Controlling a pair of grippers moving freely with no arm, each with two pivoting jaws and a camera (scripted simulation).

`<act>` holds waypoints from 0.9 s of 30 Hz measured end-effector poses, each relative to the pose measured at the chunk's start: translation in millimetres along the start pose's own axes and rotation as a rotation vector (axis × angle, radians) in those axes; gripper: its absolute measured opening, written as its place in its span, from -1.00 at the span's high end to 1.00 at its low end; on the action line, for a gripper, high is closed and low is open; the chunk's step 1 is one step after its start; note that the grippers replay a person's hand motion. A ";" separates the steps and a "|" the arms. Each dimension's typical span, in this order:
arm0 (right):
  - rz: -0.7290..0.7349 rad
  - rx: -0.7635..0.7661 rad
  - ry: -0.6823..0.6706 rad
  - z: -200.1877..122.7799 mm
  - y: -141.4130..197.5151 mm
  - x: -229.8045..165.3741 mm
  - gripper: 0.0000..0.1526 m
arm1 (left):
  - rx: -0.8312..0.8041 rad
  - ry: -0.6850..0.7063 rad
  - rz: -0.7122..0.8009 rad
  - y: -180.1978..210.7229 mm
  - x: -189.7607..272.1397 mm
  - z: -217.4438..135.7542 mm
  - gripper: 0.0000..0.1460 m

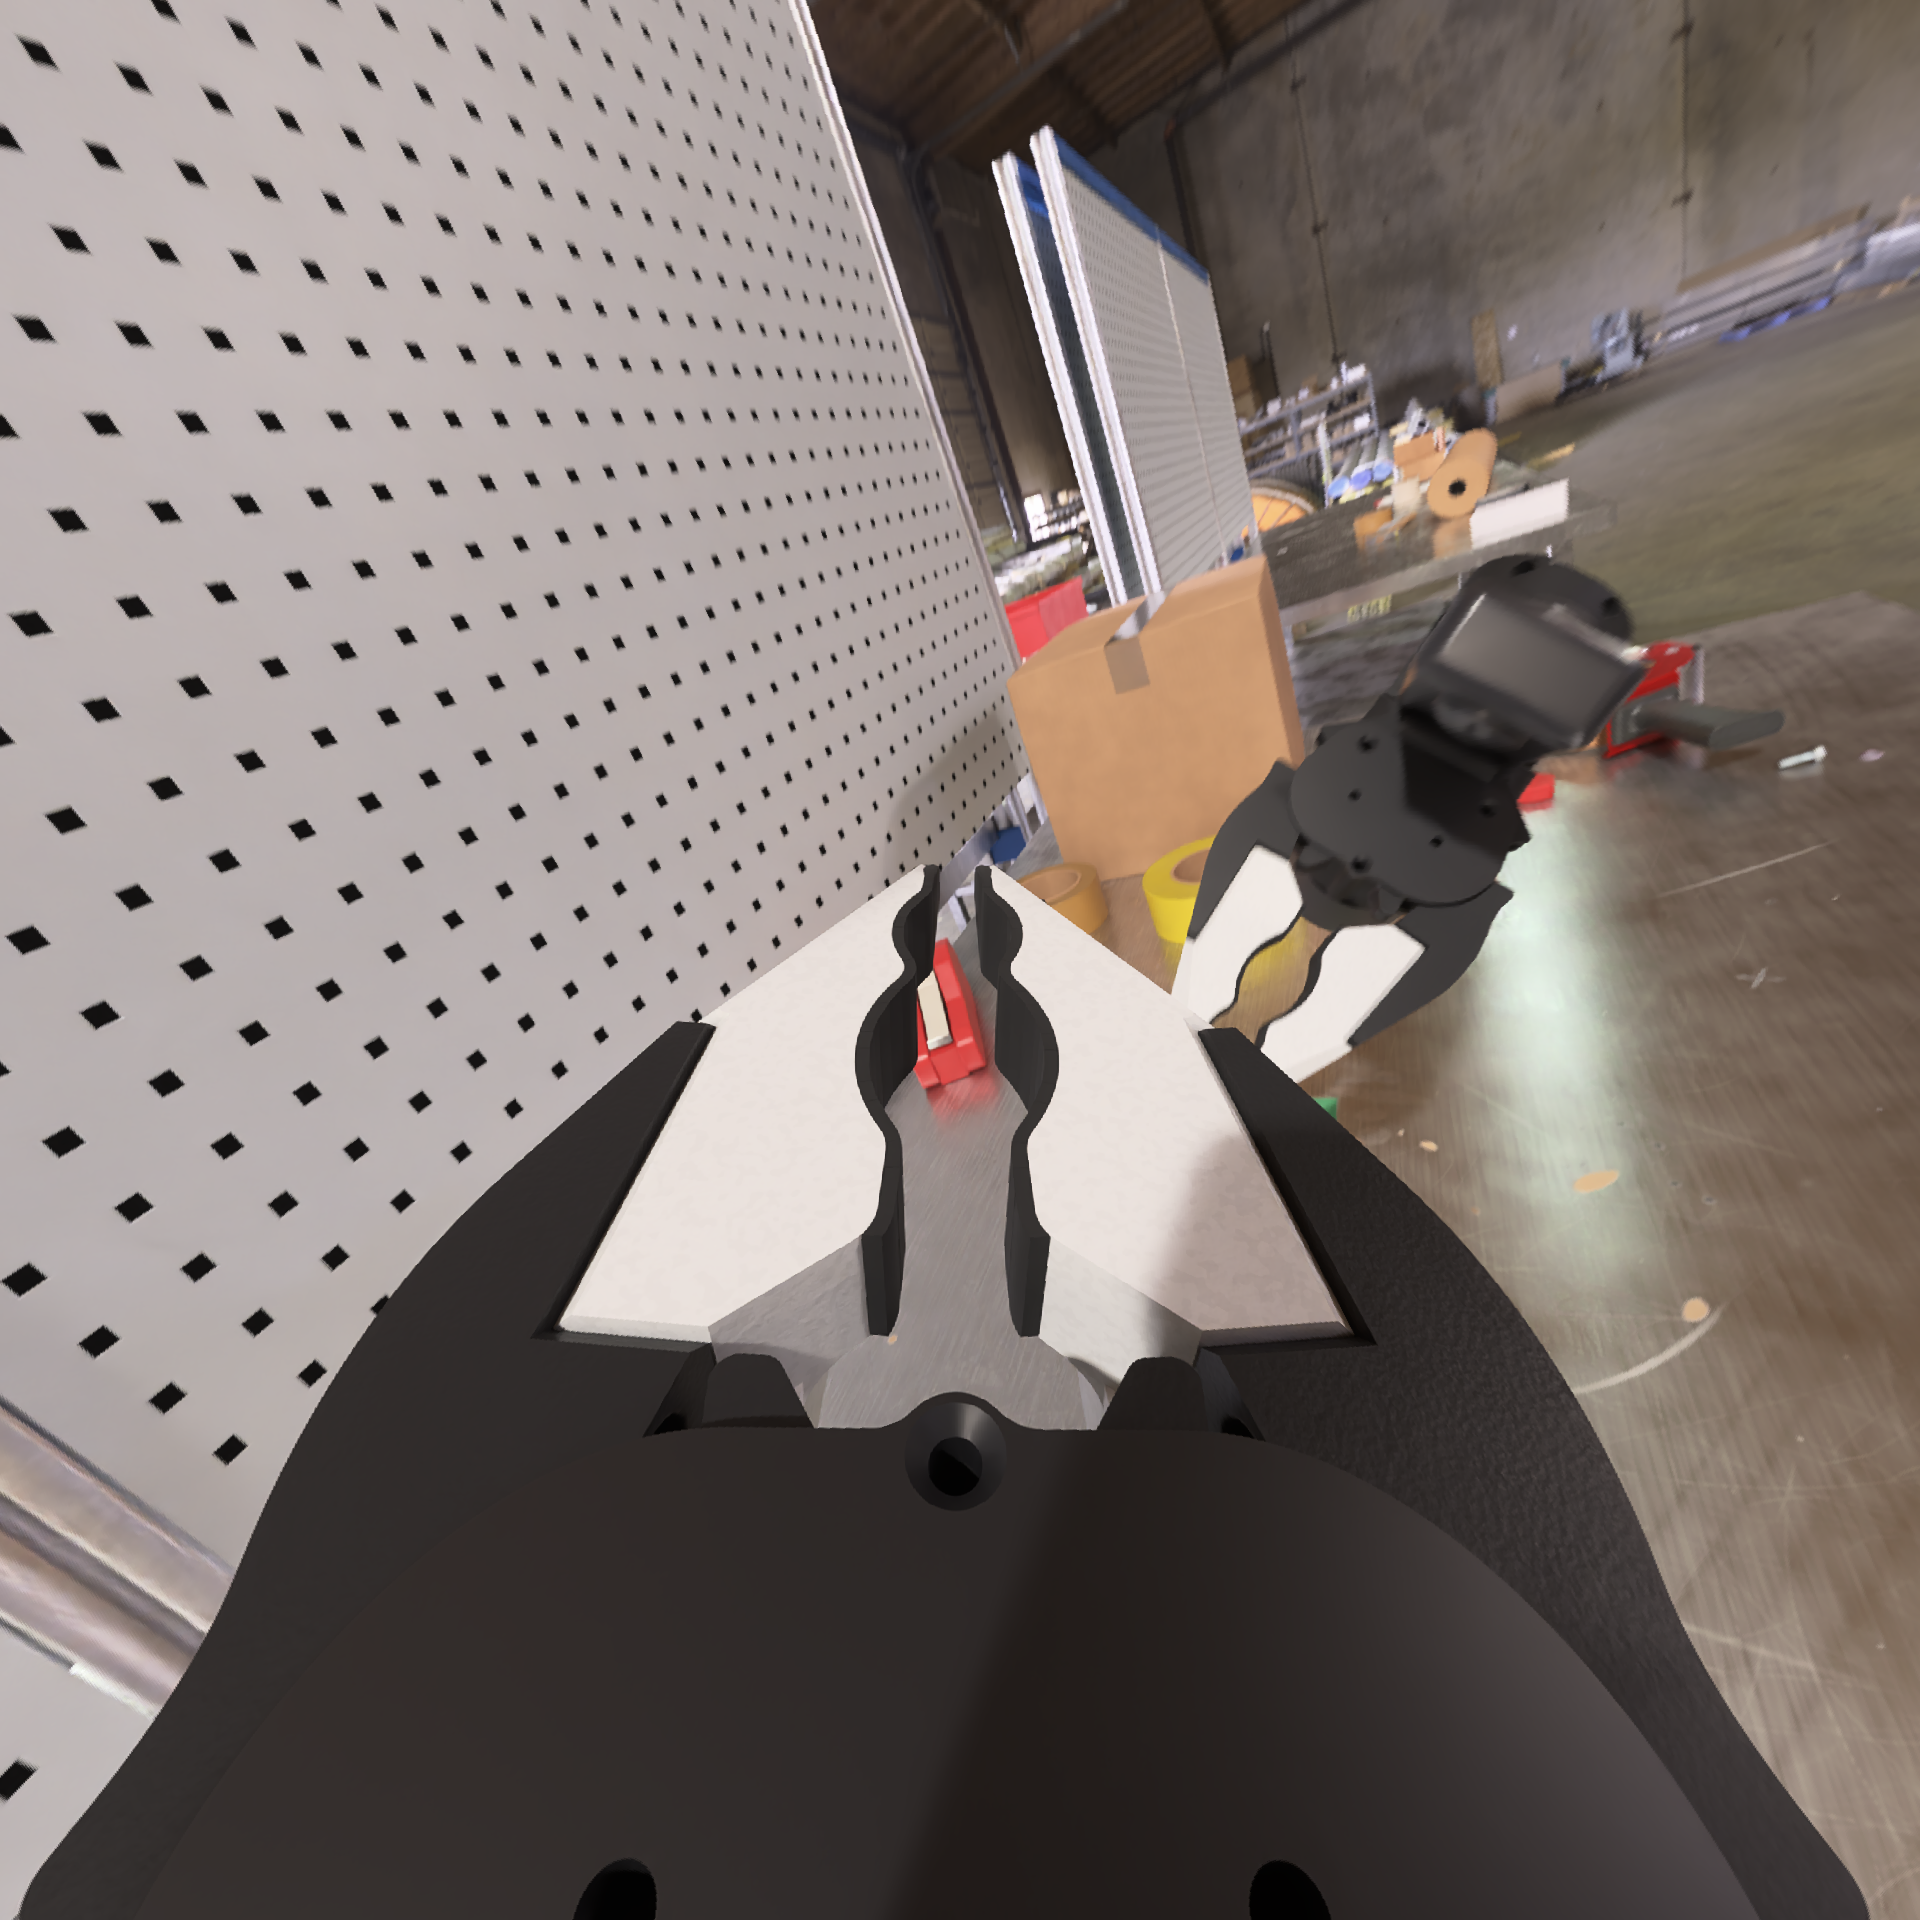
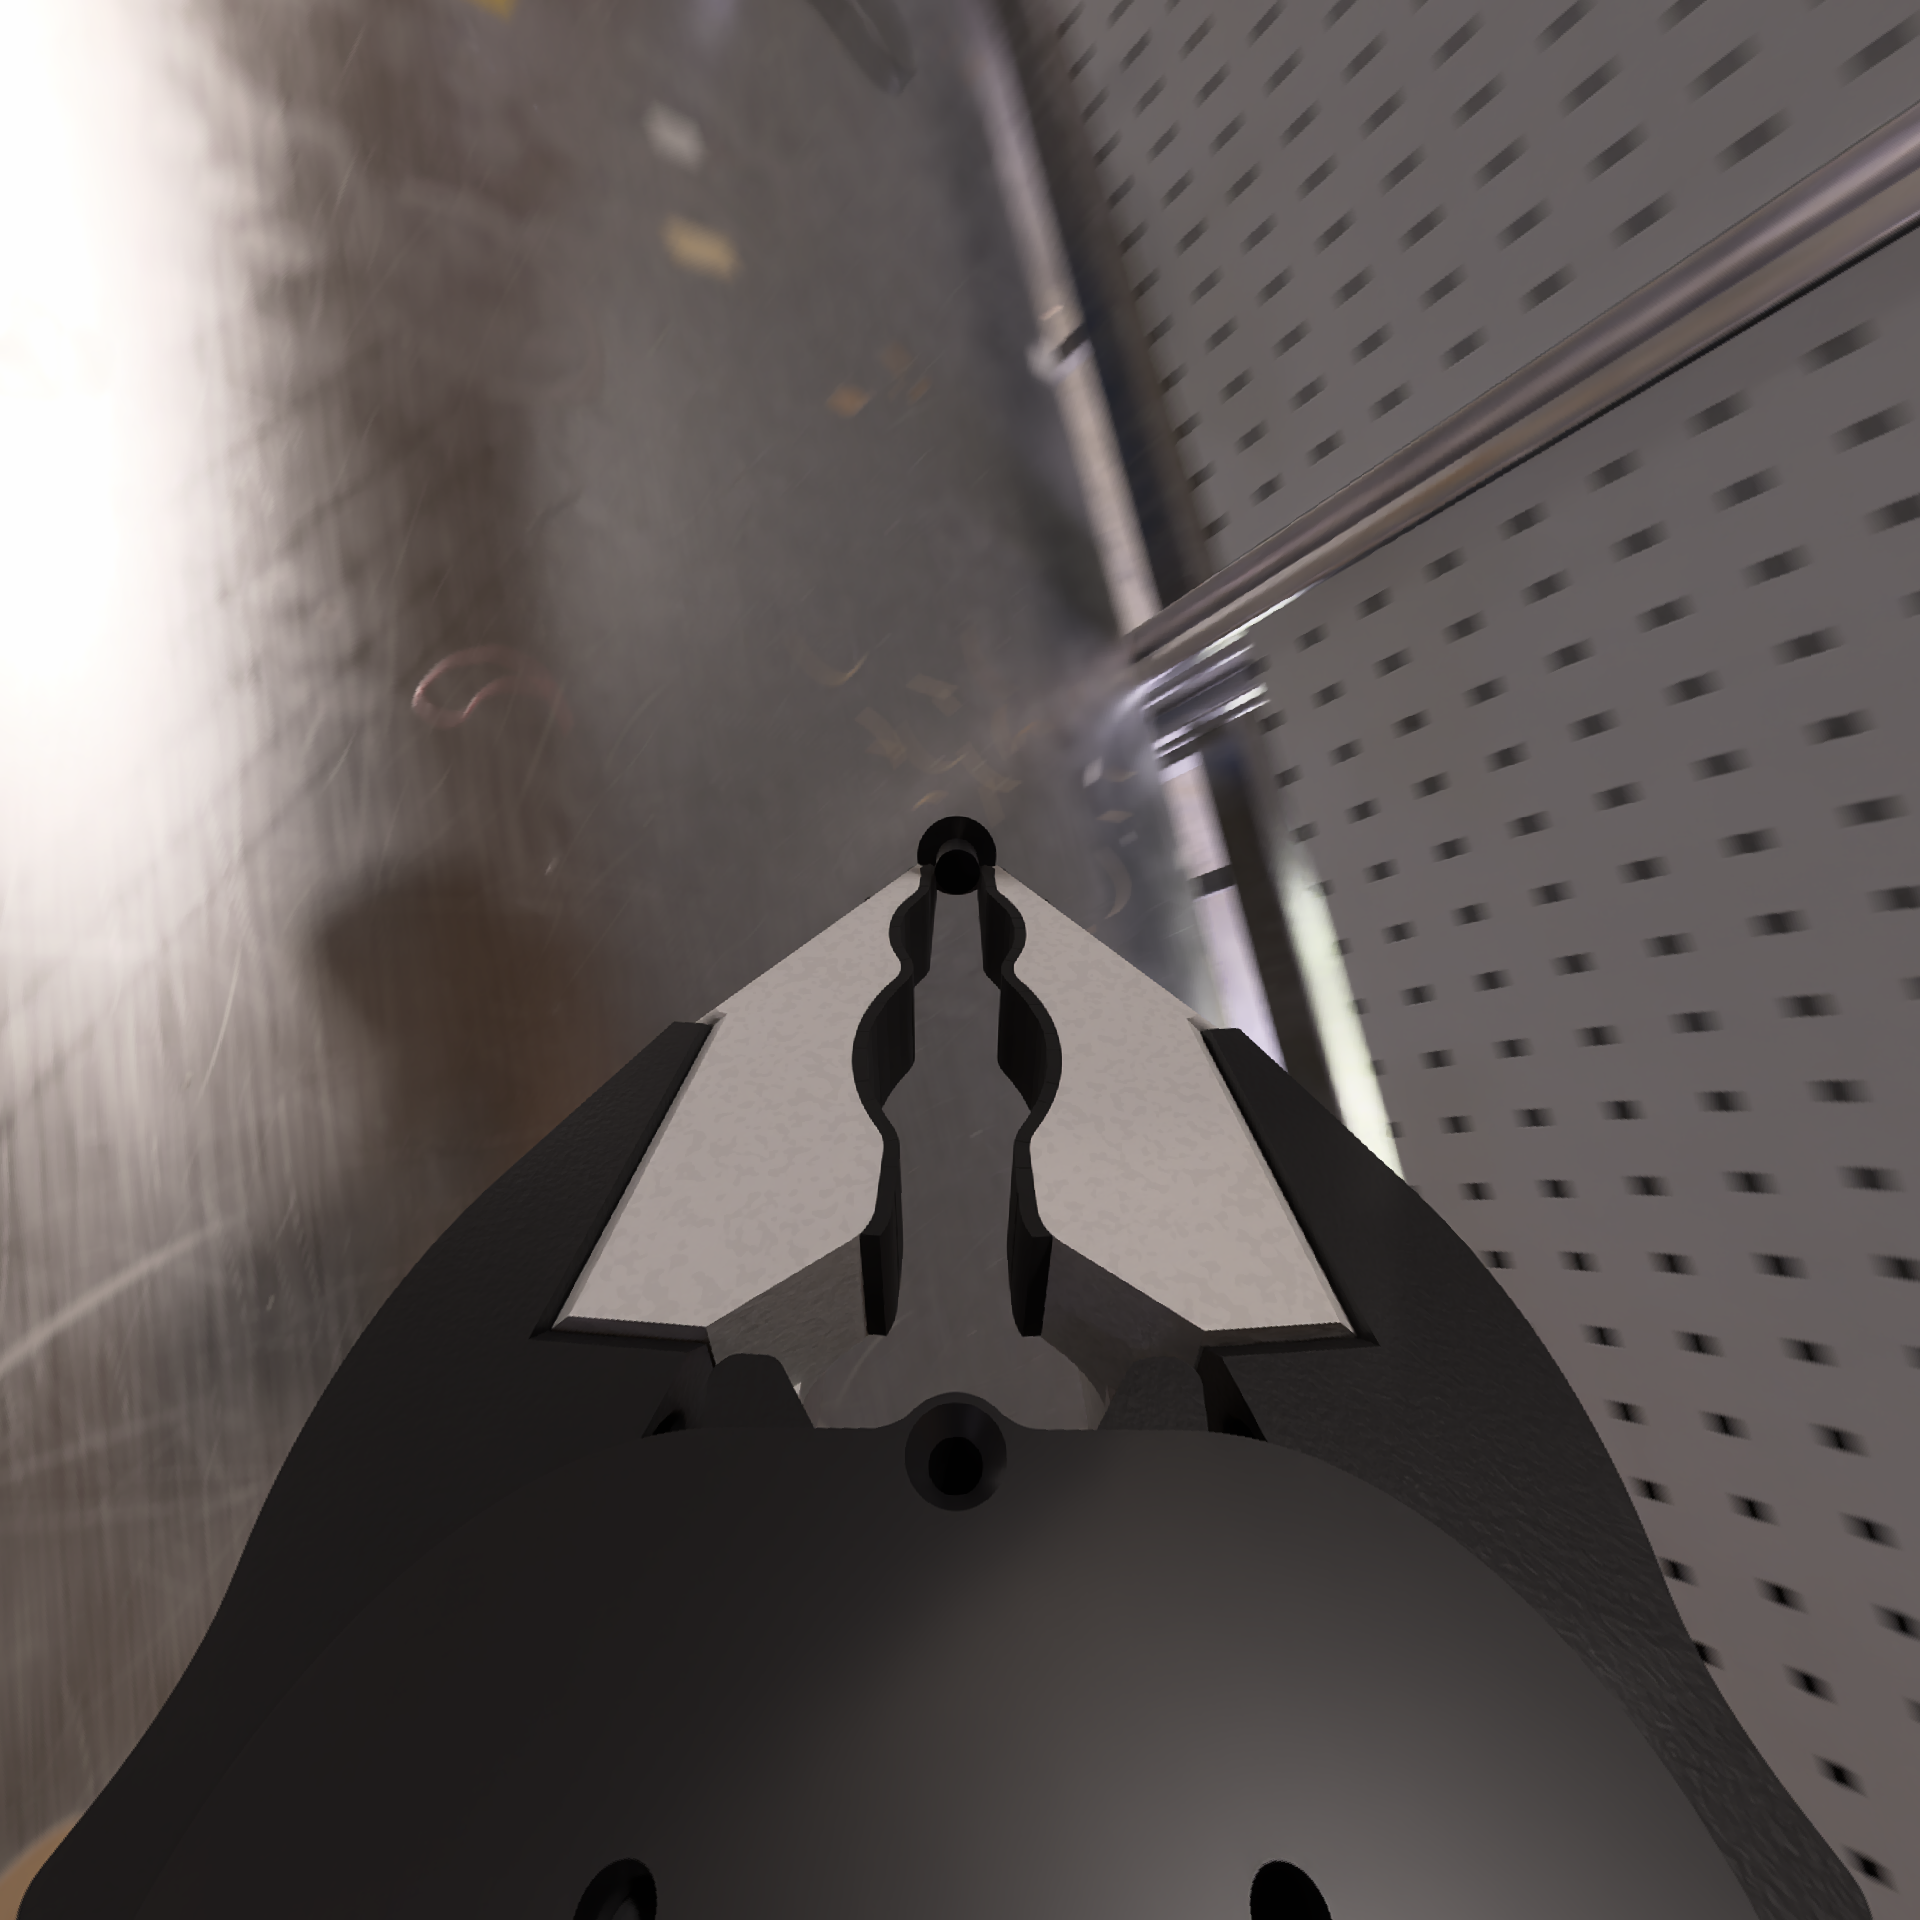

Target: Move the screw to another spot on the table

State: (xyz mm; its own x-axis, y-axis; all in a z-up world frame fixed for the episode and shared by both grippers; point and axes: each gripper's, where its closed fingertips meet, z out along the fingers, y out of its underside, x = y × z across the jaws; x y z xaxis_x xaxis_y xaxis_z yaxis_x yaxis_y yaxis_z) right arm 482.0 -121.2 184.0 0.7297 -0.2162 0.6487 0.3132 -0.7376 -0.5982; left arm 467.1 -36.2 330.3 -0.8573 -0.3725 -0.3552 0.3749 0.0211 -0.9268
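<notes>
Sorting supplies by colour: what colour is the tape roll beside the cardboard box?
Yellow tape roll, best seen in the left wrist view.

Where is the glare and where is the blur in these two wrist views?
Right wrist view: strong white glare washes the upper left of the metal table, whose surface is smeared; the right tongs stay sharp. Left wrist view: softer glare patches on the table; the far background is blurred, the pegboard crisp.
</notes>
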 end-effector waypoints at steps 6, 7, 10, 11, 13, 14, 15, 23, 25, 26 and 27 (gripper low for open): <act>-0.014 0.198 0.376 -72.7 -103.9 38.5 0.90 | 0.130 0.008 -0.016 -30.9 1.2 -20.2 0.91; -0.003 0.247 0.435 -85.8 -122.0 40.6 0.90 | 0.154 0.008 -0.016 -36.5 1.4 -24.3 0.91; 0.048 0.400 0.547 -115.4 -170.7 38.6 0.90 | 0.225 0.014 -0.011 -51.7 3.7 -34.6 0.91; 0.070 0.447 0.567 -121.0 -184.5 36.2 0.90 | 0.244 0.018 -0.010 -55.7 4.9 -37.1 0.91; 0.120 0.502 0.588 -124.3 -205.0 32.8 0.90 | 0.284 0.025 -0.010 -62.7 7.2 -41.7 0.91; 0.146 0.508 0.600 -122.8 -211.4 32.7 0.90 | 0.307 0.027 -0.007 -65.9 8.4 -43.8 0.91; 0.171 0.512 0.608 -119.9 -216.4 33.0 0.90 | 0.333 0.030 0.001 -69.0 9.8 -46.1 0.91; 0.283 0.511 0.623 -97.6 -226.2 42.9 0.90 | 0.311 -0.036 -0.061 -64.0 -0.1 -43.0 0.91; 0.280 0.481 0.619 -92.3 -221.4 44.0 0.90 | 0.265 -0.071 -0.079 -58.3 -4.6 -40.0 0.91; 0.274 0.470 0.626 -91.8 -219.4 45.1 0.90 | 0.248 -0.086 -0.090 -56.3 -6.7 -39.1 0.91; 0.268 0.468 0.640 -92.4 -217.9 46.3 0.90 | 0.237 -0.104 -0.099 -54.3 -9.5 -38.8 0.91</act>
State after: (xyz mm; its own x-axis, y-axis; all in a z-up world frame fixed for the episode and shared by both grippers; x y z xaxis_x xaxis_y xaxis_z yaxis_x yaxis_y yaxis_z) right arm 391.4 -29.5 387.8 0.3735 -0.7720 0.5143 0.5014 -0.2984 -0.8121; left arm 441.2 2.1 379.4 -0.8576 -0.4557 -0.2384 0.3734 -0.2330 -0.8979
